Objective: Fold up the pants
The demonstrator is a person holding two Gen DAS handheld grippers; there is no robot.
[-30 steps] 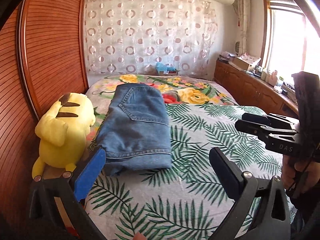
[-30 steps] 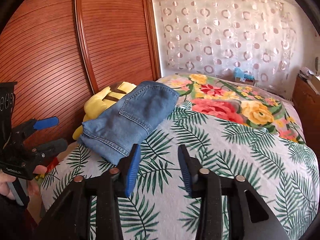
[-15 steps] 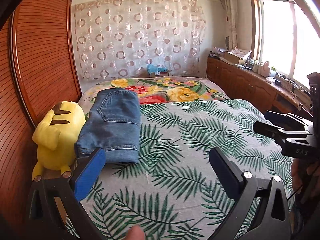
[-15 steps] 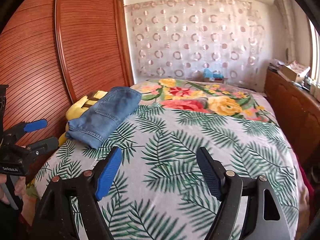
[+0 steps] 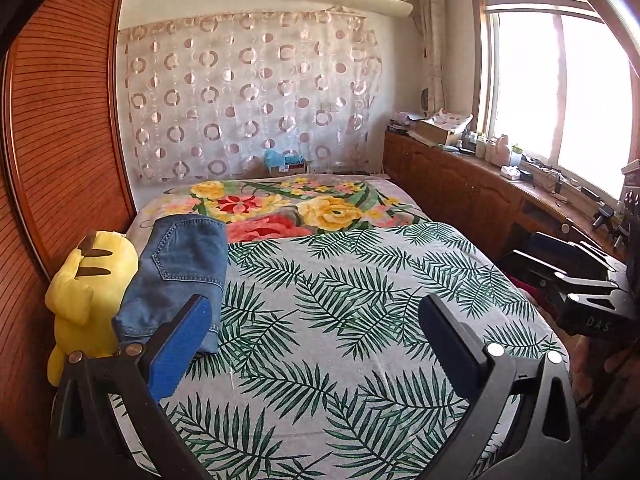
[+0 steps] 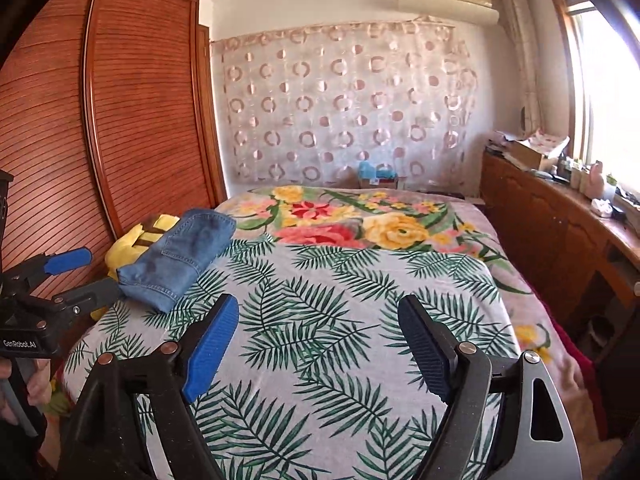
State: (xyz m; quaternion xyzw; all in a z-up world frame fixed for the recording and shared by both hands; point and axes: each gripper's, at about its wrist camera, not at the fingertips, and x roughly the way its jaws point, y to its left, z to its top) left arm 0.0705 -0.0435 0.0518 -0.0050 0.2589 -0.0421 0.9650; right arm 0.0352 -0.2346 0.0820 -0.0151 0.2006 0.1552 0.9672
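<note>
Here are the pants (image 5: 180,276), blue denim, folded into a neat compact stack and lying flat on the bed (image 5: 360,300) at its left edge, on the leaf-print cover just short of the big floral blanket beyond. Pressed right up against them on the wardrobe side sits a yellow plush toy (image 5: 86,292), wedged between the denim and the reddish slatted wardrobe (image 5: 60,140). Now the left tongs (image 5: 312,344): jaws spread wide, blue pad on one side, dark pad on the other, nothing between them but open bedcover, and the pants lie just past the blue pad without touching it. Over to the right tongs (image 6: 318,344), and those jaws are opening as we watch, already well apart, with only palm-leaf fabric showing in the gap, nothing gripped at all. From the right wrist view the folded denim is off to the left and well apart from the fingers, while the other tool shows at the far left edge, a hand (image 6: 24,392) wrapped round its handle. Behind it all, a circle-patterned curtain (image 6: 344,104) hangs across the back wall, and a bright window (image 5: 560,92) sits above a cluttered wooden cabinet (image 5: 460,184) on the right.
</note>
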